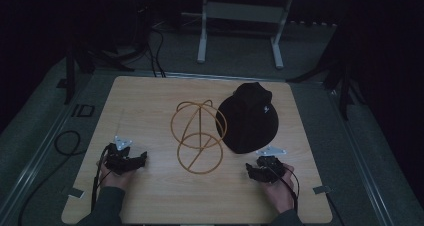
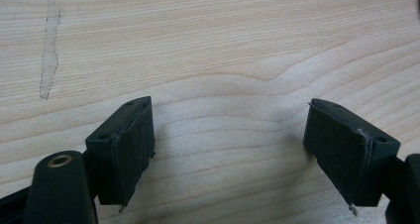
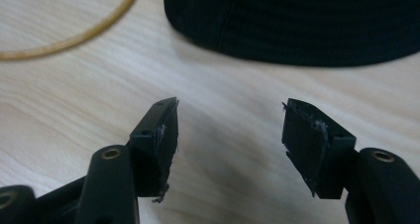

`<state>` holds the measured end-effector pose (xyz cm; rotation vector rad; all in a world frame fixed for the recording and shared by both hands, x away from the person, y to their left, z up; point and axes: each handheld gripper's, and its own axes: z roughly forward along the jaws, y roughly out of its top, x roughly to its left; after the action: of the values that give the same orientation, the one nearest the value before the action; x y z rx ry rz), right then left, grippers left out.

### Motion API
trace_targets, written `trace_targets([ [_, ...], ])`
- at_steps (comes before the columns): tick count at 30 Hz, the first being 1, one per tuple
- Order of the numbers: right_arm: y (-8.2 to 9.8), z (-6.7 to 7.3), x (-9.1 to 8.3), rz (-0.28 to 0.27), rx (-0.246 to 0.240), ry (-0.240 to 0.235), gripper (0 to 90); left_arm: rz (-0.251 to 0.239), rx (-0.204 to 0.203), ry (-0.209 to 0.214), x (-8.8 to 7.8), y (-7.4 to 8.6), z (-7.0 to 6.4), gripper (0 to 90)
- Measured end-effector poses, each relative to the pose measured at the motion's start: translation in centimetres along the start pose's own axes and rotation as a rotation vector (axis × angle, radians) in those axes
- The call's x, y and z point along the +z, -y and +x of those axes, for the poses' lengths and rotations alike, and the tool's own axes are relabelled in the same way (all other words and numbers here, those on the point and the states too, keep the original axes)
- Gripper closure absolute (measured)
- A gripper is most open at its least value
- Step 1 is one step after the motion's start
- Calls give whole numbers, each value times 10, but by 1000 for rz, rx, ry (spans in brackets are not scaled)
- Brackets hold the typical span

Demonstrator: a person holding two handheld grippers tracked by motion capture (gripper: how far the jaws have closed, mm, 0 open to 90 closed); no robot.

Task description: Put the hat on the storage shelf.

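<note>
A black cap (image 1: 248, 117) lies on the wooden table (image 1: 150, 101), right of centre. Beside it, at the middle, stands a golden wire stand (image 1: 198, 135) made of rings. My left gripper (image 1: 125, 158) rests low over the table near its front left, open, with bare wood between its pads (image 2: 126, 149). My right gripper (image 1: 264, 168) sits near the front right, just in front of the cap's brim (image 3: 297, 26), open with nothing between its fingers (image 3: 158, 140). A curve of the wire stand's base ring (image 3: 74, 35) shows at the upper left of the right gripper view.
A pale scuff mark (image 2: 49, 45) runs along the wood ahead of the left gripper. Beyond the table's far edge stands a white metal frame (image 1: 240, 21) on the floor. Black cables (image 1: 65, 141) trail off the table's left side.
</note>
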<state>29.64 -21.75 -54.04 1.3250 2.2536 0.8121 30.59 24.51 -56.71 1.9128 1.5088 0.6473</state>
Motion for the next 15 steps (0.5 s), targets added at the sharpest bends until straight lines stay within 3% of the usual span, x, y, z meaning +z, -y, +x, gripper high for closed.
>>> trace_targets([
  [15,-48,-12,-12,22,-31,10,468,2,4,0,0,0,0,202],
])
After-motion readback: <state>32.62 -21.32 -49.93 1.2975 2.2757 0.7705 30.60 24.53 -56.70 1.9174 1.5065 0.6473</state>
